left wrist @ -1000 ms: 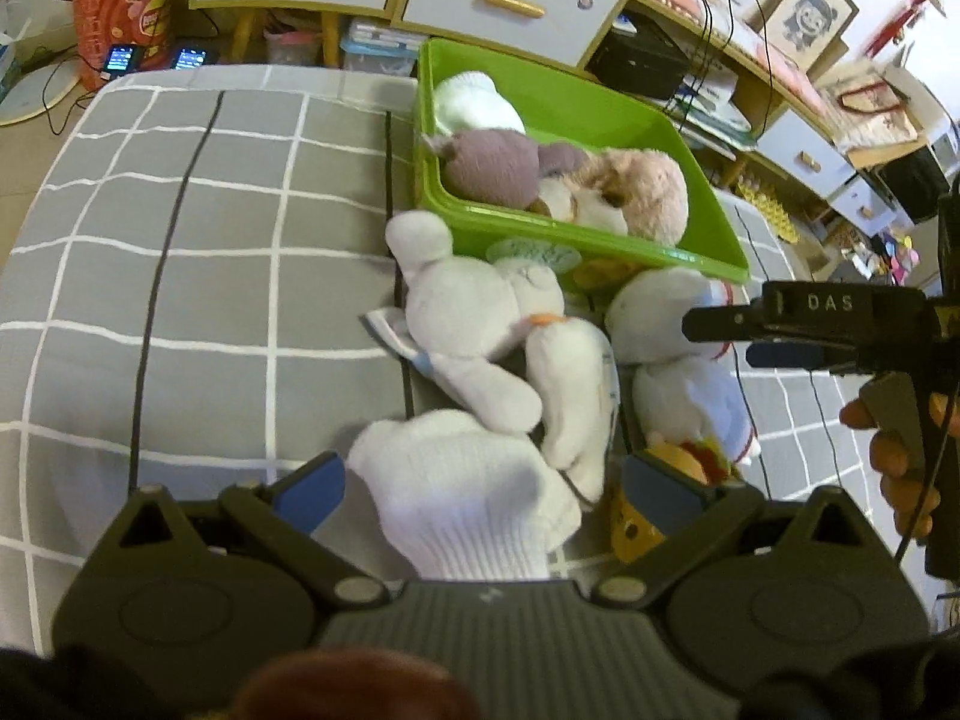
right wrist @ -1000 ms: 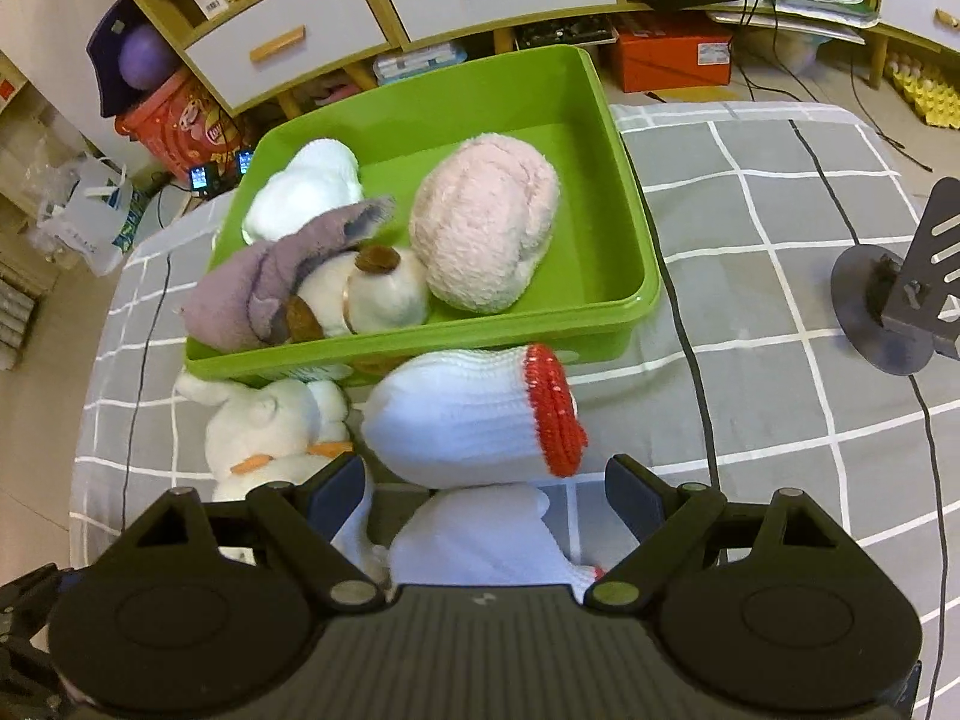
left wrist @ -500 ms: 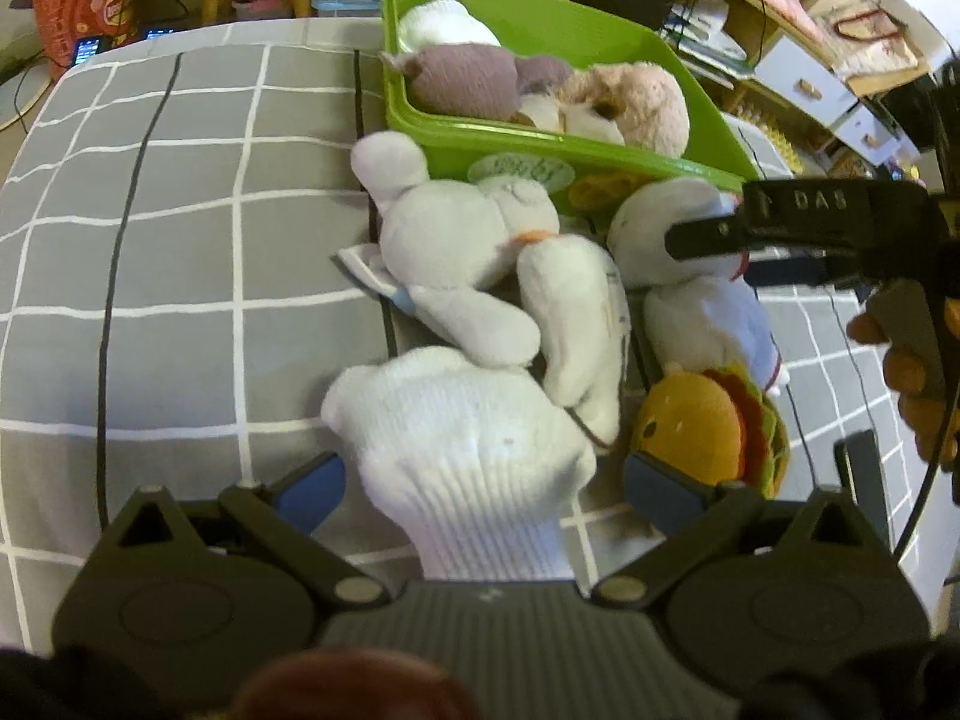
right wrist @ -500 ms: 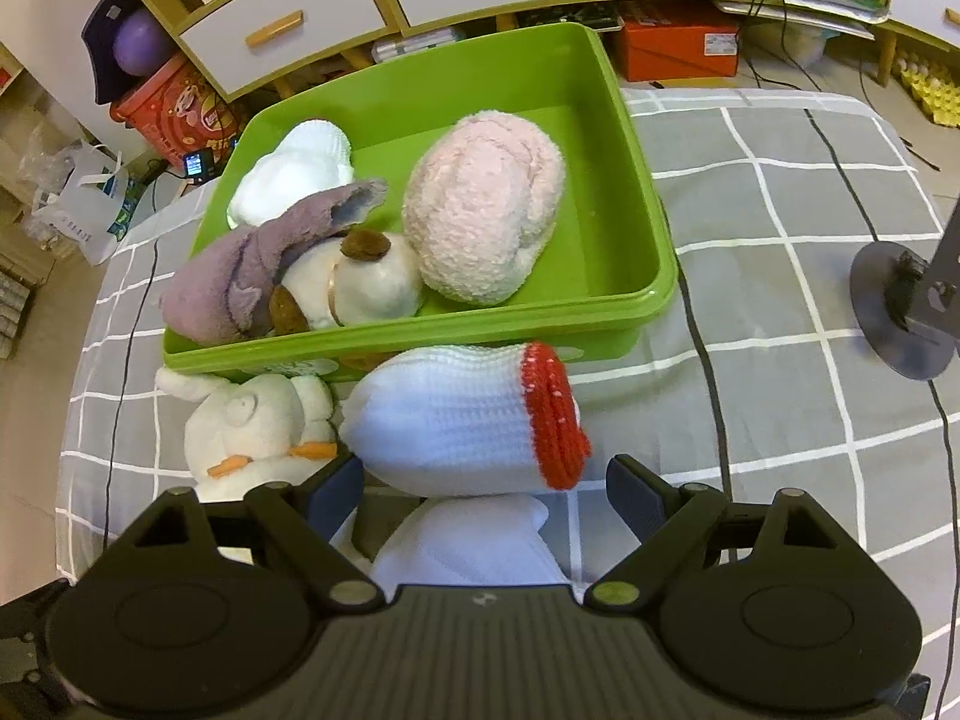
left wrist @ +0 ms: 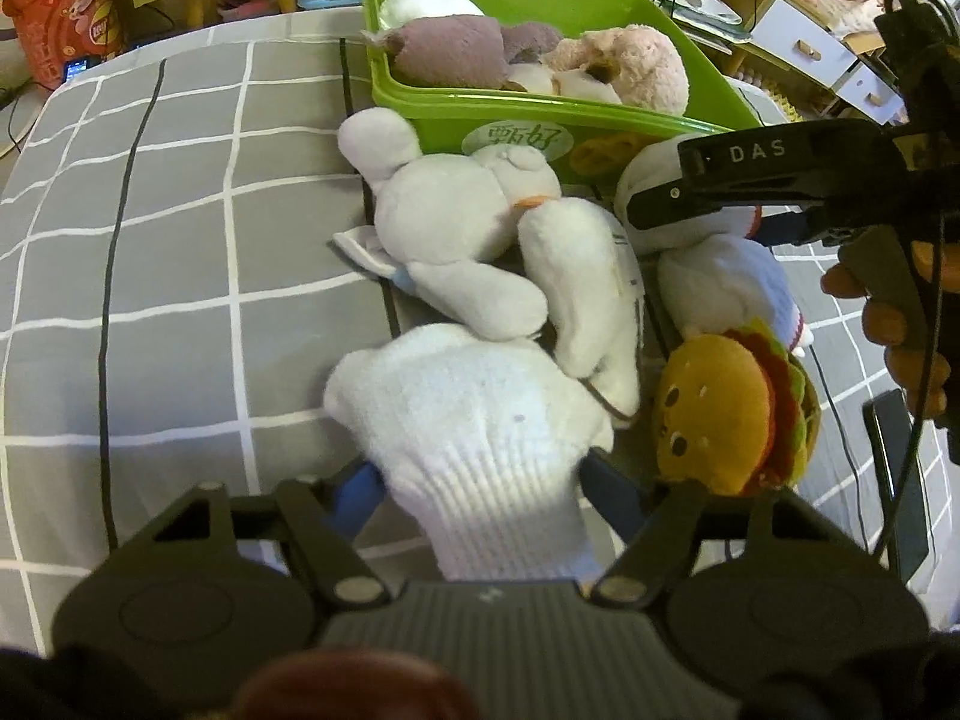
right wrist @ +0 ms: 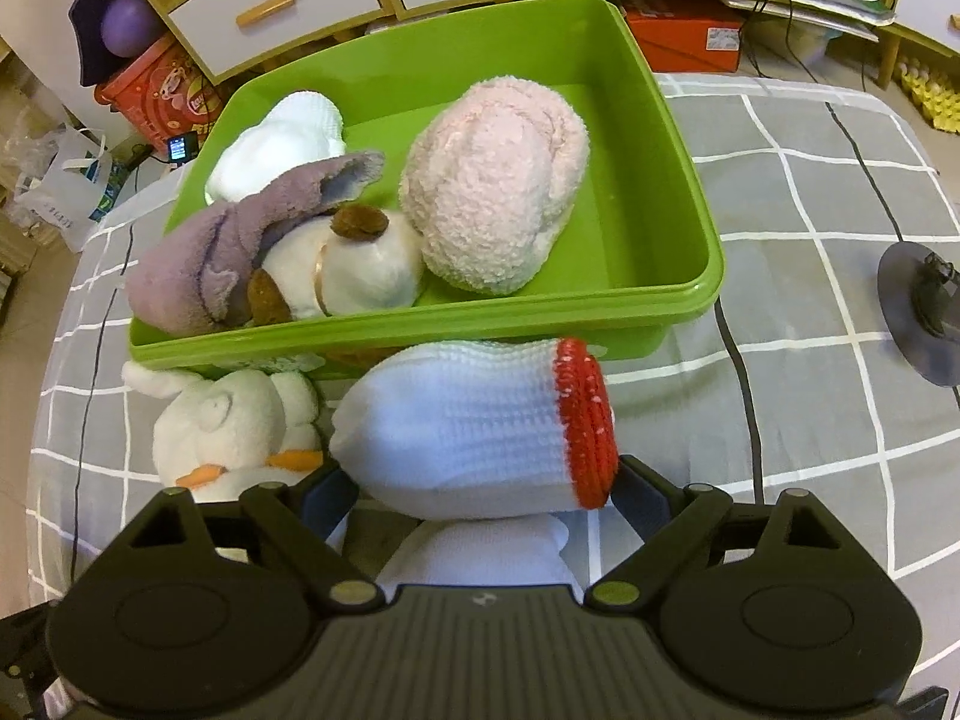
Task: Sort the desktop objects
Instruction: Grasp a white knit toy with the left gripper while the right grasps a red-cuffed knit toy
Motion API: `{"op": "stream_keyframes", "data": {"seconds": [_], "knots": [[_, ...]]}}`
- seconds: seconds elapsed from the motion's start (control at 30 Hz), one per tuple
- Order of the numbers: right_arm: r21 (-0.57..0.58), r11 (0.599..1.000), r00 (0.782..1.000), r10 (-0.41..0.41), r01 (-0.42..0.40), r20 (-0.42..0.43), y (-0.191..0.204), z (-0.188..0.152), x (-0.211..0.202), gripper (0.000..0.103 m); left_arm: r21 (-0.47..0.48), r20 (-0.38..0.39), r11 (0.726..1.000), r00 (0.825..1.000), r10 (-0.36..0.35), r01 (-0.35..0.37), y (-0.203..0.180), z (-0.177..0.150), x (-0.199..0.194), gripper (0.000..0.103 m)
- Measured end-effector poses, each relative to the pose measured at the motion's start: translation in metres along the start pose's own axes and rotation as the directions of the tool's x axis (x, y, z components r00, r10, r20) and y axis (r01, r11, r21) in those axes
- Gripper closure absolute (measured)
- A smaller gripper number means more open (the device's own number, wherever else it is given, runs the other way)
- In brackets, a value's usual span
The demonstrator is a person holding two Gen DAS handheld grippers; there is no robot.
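My left gripper (left wrist: 480, 483) is shut on a white knit glove (left wrist: 474, 420) and holds it over the checked cloth. My right gripper (right wrist: 480, 495) is shut on a white glove with a red cuff (right wrist: 474, 426), next to the front wall of the green bin (right wrist: 672, 210). In the left wrist view the right gripper (left wrist: 780, 174) reaches in from the right above that glove. A white plush rabbit (left wrist: 474, 240) lies before the bin (left wrist: 606, 114). A burger plush (left wrist: 729, 408) lies at the right.
The bin holds a pink plush (right wrist: 492, 180), a purple cloth (right wrist: 240, 246), a white-brown plush (right wrist: 348, 264) and a white glove (right wrist: 282, 138). A second white glove (right wrist: 480, 552) lies under my right gripper. A dark stand base (right wrist: 918, 312) sits at the right. Drawers stand behind.
The left gripper's fingers have closed in on the white glove. The right gripper has closed on the red-cuffed glove and moved nearer the bin.
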State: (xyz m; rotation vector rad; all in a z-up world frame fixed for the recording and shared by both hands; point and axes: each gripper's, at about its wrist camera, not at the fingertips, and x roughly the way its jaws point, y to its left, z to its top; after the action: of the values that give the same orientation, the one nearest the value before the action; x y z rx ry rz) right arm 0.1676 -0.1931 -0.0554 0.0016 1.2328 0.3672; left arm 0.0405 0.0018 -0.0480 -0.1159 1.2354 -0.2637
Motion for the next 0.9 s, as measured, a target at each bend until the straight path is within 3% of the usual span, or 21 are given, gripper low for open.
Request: {"op": "stream_keyframes", "data": {"seconds": [0.37, 0.9], "knots": [[-0.054, 0.999, 0.999, 0.001, 0.001, 0.033, 0.000, -0.003, -0.005, 0.019, -0.016, 0.019, 0.999, 0.999, -0.028, 0.028, 0.007, -0.002, -0.008, 0.050], [-0.047, 0.999, 0.997, -0.005, 0.008, 0.076, -0.002, -0.008, -0.037, 0.021, -0.010, 0.048, 1.000, 0.999, -0.008, 0.009, 0.009, -0.009, -0.032, 0.052]]}}
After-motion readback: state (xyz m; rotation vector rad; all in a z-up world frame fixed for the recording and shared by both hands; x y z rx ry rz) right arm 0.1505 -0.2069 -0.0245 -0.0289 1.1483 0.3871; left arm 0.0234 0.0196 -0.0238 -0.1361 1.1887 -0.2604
